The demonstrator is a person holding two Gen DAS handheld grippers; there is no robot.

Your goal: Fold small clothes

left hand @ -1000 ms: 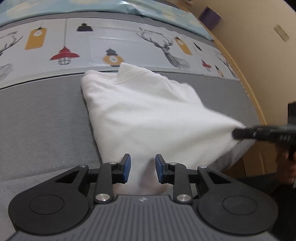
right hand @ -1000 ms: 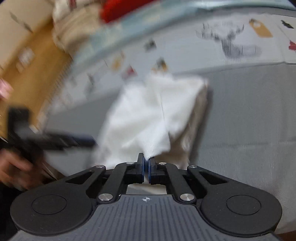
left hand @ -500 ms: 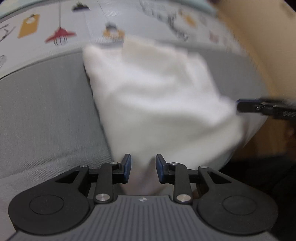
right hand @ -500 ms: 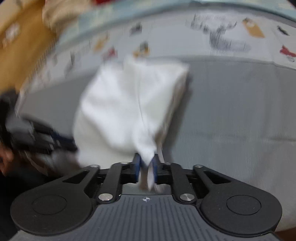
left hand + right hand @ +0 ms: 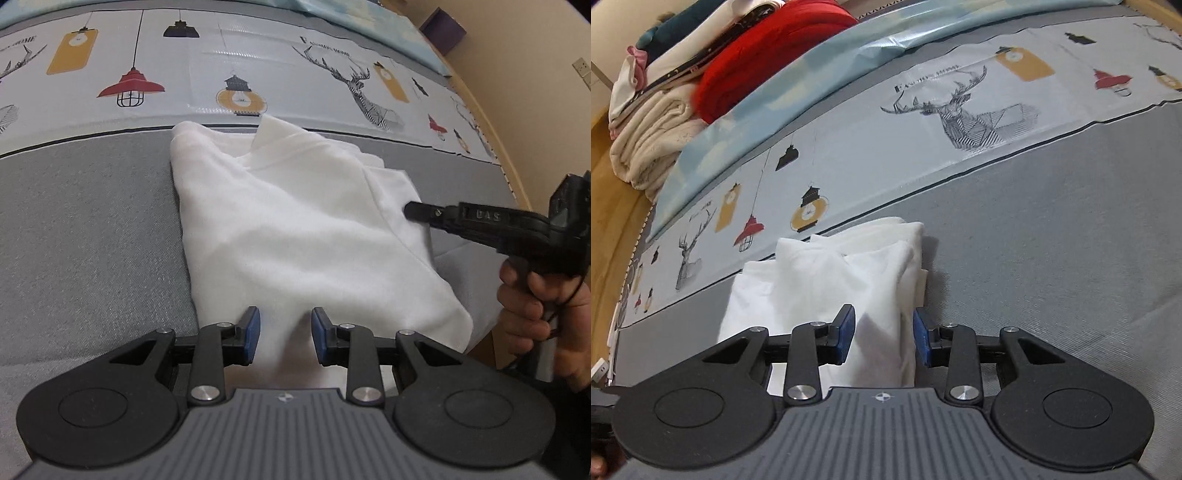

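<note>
A white garment (image 5: 295, 229) lies partly folded on the grey bed cover (image 5: 85, 240). My left gripper (image 5: 284, 339) is at its near edge, with a bunch of the cloth rising between the blue pads, which hold it. The right gripper (image 5: 413, 211), held by a hand (image 5: 535, 302), points onto the garment's right side. In the right wrist view the garment (image 5: 820, 288) shows stacked folds. The right gripper (image 5: 882, 339) has its jaws closing around a thick fold, and the pads stand just off the cloth.
A printed strip with lamps and deer (image 5: 258, 74) runs across the bed behind the garment. A pile of folded clothes, red and cream (image 5: 701, 74), sits at the far corner. The wooden bed edge (image 5: 495, 129) and the wall lie to the right.
The right gripper let go of the raised corner, dropped down and now straddles a fold. The garment, stretched taut before, has settled onto the bed. The left gripper has hardly moved.
</note>
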